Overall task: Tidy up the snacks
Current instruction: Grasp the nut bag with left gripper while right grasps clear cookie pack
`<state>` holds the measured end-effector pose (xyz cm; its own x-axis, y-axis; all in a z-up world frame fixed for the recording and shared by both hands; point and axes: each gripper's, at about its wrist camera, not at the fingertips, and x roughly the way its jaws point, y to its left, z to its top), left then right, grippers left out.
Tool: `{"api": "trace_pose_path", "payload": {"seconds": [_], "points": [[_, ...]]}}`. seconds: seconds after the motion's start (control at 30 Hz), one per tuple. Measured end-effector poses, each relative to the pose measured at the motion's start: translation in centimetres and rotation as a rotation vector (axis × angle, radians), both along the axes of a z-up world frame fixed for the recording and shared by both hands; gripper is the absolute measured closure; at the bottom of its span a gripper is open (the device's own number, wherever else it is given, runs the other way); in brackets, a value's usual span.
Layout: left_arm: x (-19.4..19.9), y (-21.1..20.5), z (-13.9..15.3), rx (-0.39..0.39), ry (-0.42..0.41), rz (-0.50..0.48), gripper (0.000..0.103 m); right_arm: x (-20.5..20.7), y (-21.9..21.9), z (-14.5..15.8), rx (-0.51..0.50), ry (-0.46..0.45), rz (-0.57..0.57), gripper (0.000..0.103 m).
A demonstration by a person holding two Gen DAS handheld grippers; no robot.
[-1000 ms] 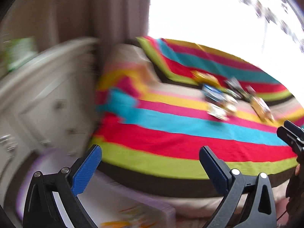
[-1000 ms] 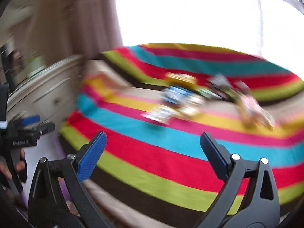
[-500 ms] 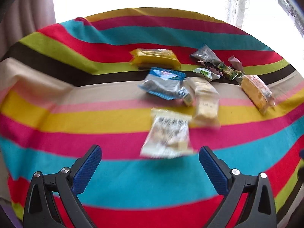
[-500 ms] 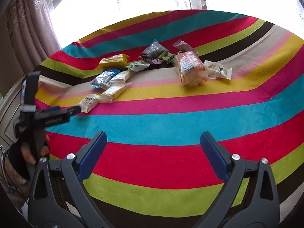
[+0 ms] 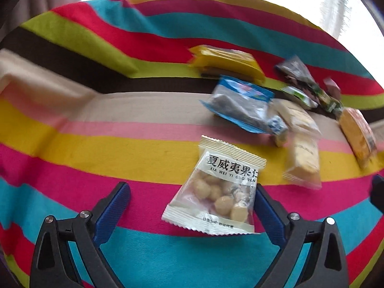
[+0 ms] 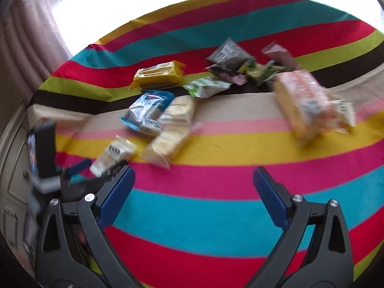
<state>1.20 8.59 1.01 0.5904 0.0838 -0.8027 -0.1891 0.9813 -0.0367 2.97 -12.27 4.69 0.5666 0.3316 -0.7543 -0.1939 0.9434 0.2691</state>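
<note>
Several snack packs lie on a striped cloth. A clear white macadamia nut pack lies nearest, between my left gripper's open fingers, closer to the right finger. Behind it are a blue-silver pack, a yellow pack, pale cracker packs and an orange pack. My right gripper is open and empty over the cloth, short of the pile; the nut pack lies by its left finger, and the orange pack lies to the right.
The left gripper's body shows at the left of the right wrist view. A white cabinet stands left of the table, curtains behind it. Small dark and green packets lie at the far side.
Both grippers have moved closer to the snack pile. The nut pack now sits between the left fingers, which stay open.
</note>
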Motion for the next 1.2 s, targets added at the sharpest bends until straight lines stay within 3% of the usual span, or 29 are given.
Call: {"api": "trace_pose_path", "payload": {"seconds": [0.1, 0.23, 0.33, 0.37, 0.47, 0.73, 0.83, 0.9, 0.93, 1.2], "points": [[-0.3, 0.8, 0.1, -0.027, -0.014, 0.032, 0.003, 3.0, 3.1, -0.6, -0.042, 0.031, -0.022, 0.007], [-0.4, 1.0, 0.2, -0.041, -0.018, 0.022, 0.001, 5.2, 7.1, -2.6, -0.254, 0.064, -0.011, 0.017], [-0.4, 1.0, 0.3, -0.045, -0.016, 0.019, 0.0, 5.6, 7.5, -4.2, -0.31, 0.073, 0.011, 0.022], [-0.3, 0.9, 0.3, -0.043, -0.014, 0.019, 0.0, 5.4, 7.1, -4.2, -0.321, 0.049, 0.017, 0.027], [0.0, 0.4, 0.1, -0.01, 0.01, 0.013, 0.0, 4.0, 4.6, -3.9, -0.288, 0.017, 0.04, 0.064], [0.6, 0.1, -0.1, 0.006, 0.024, 0.015, 0.0, -2.7, -3.6, -3.6, -0.168, -0.002, 0.056, 0.064], [0.6, 0.2, -0.2, 0.007, 0.021, 0.016, 0.0, -4.1, -4.3, -3.3, -0.153, -0.004, 0.033, 0.064], [0.3, 0.1, 0.1, 0.012, -0.011, 0.015, 0.019, -5.3, -5.1, -3.2, -0.137, -0.01, 0.022, 0.064], [-0.1, -0.1, 0.3, 0.013, -0.038, -0.003, 0.043, -5.2, -5.1, -3.3, -0.134, -0.013, 0.017, 0.064], [-0.5, -1.6, 0.5, 0.03, -0.054, -0.083, 0.045, -6.5, -4.2, -3.6, -0.196, -0.067, 0.035, 0.063]]}}
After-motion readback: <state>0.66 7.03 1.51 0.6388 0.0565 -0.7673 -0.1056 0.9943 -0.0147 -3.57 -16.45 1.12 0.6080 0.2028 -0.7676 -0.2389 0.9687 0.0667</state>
